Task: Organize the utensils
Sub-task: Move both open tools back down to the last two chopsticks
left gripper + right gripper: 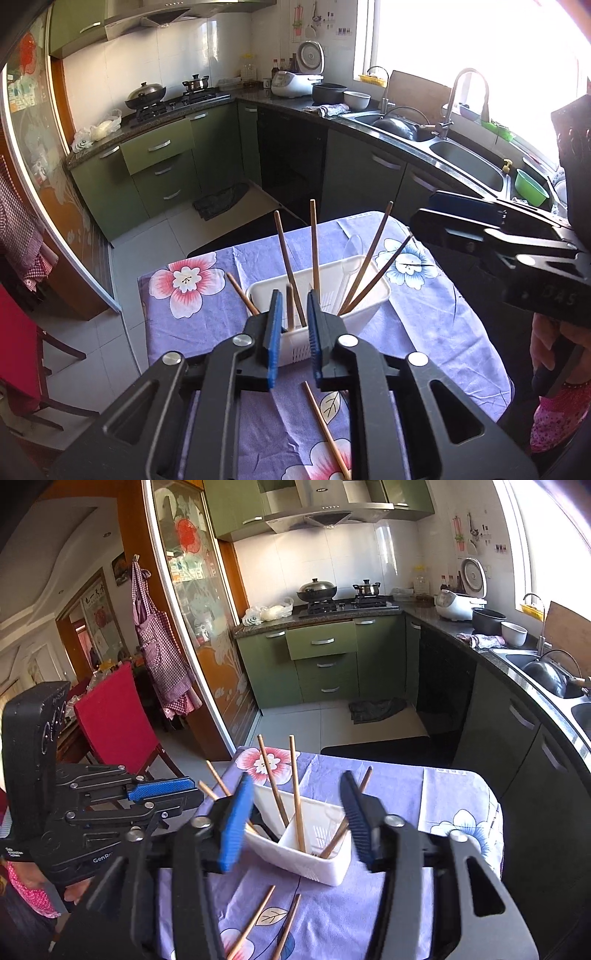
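Note:
A white slotted utensil basket (pixel 365 295) stands on the purple floral tablecloth (pixel 424 332); it also shows in the right wrist view (pixel 325 867). Several wooden chopsticks (pixel 314 243) and a clear plastic spoon (pixel 349 258) stand in it. One chopstick (pixel 325 428) lies loose on the cloth below my left gripper; two loose chopsticks (pixel 255 919) show in the right wrist view. My left gripper (pixel 293 332) hovers just before the basket, jaws a narrow gap apart and empty. My right gripper (pixel 295 819) is open wide above the basket and empty; it also shows at the right in the left wrist view (pixel 436 218).
The small table stands in a kitchen with green cabinets (pixel 162 173) behind it, a sink counter (pixel 443 147) at the right and a red chair (pixel 114 716) at the left. Another chopstick (pixel 242 293) lies beside the basket's left side.

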